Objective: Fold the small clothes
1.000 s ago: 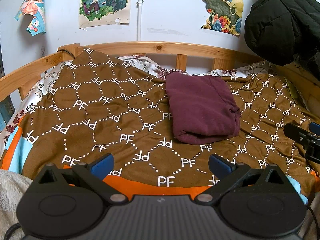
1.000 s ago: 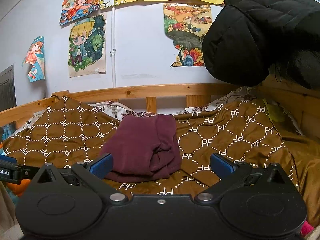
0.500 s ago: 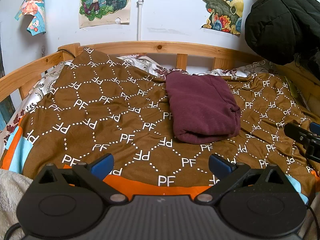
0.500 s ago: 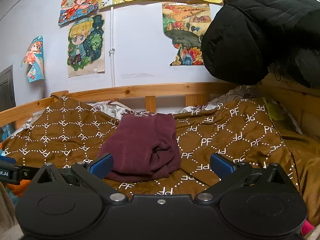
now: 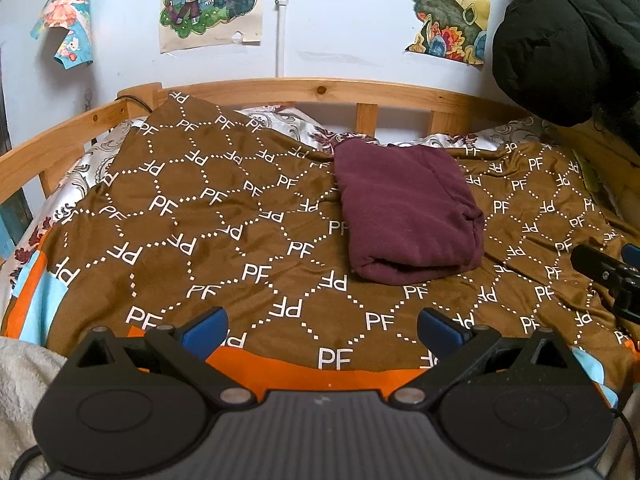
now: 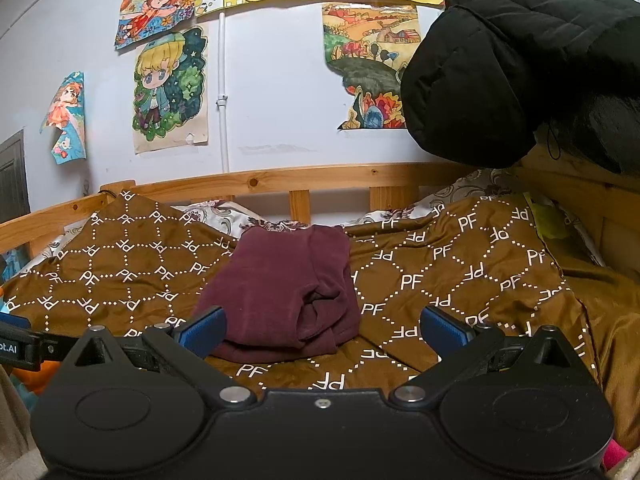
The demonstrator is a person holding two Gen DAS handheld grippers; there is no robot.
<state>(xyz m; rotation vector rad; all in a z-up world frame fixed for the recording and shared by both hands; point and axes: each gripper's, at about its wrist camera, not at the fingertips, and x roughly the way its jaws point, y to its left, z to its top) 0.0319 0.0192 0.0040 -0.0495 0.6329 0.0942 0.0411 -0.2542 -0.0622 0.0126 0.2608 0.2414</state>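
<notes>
a wooden-framed bed [image 5: 316, 89] stands against a white wall hung with drawings, and a brown blanket [image 5: 224, 216] printed with "pf" letters covers most of it. on that blanket, toward the head rail and a little right of the middle in the left wrist view, lies the maroon garment [image 5: 404, 208]. it is already a compact, roughly rectangular bundle of several layers, with a rolled edge facing the cameras. in the right wrist view the same garment [image 6: 288, 292] shows a loose, bunched tuck on its near right side, so the fold looks done but not very neat.

the left gripper [image 5: 322, 326] hangs back over the foot of the bed, its blue pads spread wide with nothing between them. the right gripper [image 6: 322, 326] is likewise wide apart and holds nothing, near the garment but not touching it.

judging from this, 1 garment is essentially folded; what is left seems to be tidying that tuck. no other small clothes show on the bed. a black jacket [image 6: 520, 64] hangs at the right.
</notes>
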